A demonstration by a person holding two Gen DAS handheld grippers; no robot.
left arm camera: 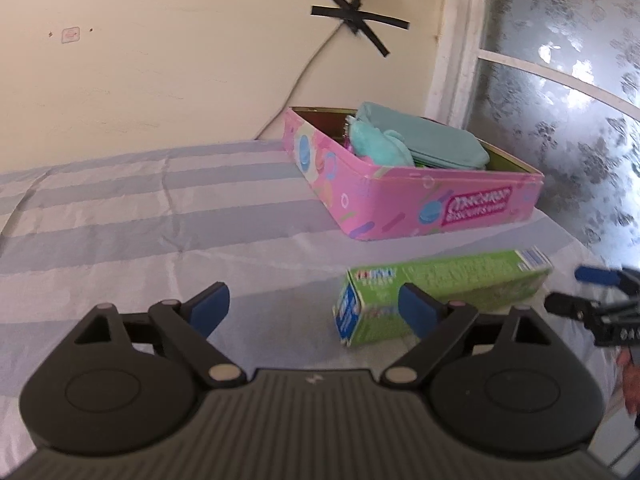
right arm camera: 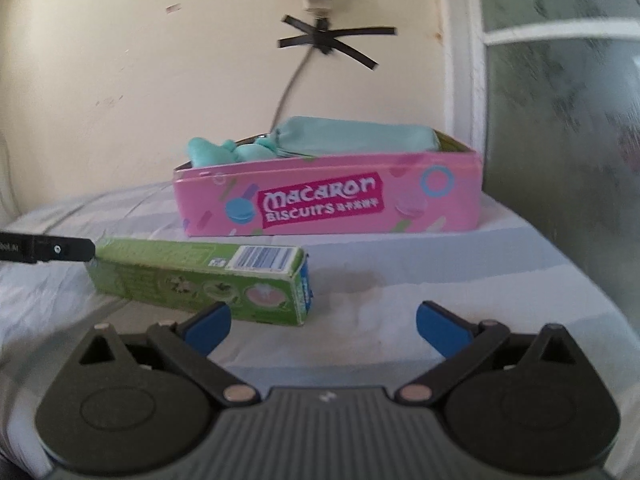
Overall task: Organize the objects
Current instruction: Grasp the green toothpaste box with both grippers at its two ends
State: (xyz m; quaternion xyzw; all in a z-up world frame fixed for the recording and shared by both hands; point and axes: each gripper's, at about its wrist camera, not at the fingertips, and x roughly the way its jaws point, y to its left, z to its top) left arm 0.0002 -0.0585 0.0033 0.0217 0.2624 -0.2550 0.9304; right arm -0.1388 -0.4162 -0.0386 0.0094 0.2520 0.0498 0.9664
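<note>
A green carton (left arm camera: 460, 284) lies on its side on the striped cloth, in front of an open pink biscuit tin (left arm camera: 440, 204). The tin holds a teal pouch (left arm camera: 436, 144) and a teal plush toy (left arm camera: 376, 144). My left gripper (left arm camera: 314, 306) is open and empty; its right finger overlaps the carton's near end, and the carton lies right of the gap. In the right wrist view, my right gripper (right arm camera: 324, 320) is open and empty, with the carton (right arm camera: 192, 276) just beyond its left finger and the tin (right arm camera: 328, 200) behind. A finger of the left gripper (right arm camera: 60, 251) reaches the carton's far end.
Pale striped cloth (left arm camera: 160, 208) covers the surface, which drops off at the right. A cream wall with a cable and black tape cross (left arm camera: 356, 20) stands behind the tin. A frosted window (left arm camera: 560, 100) is on the right. A hand (left arm camera: 630, 380) shows at the right edge.
</note>
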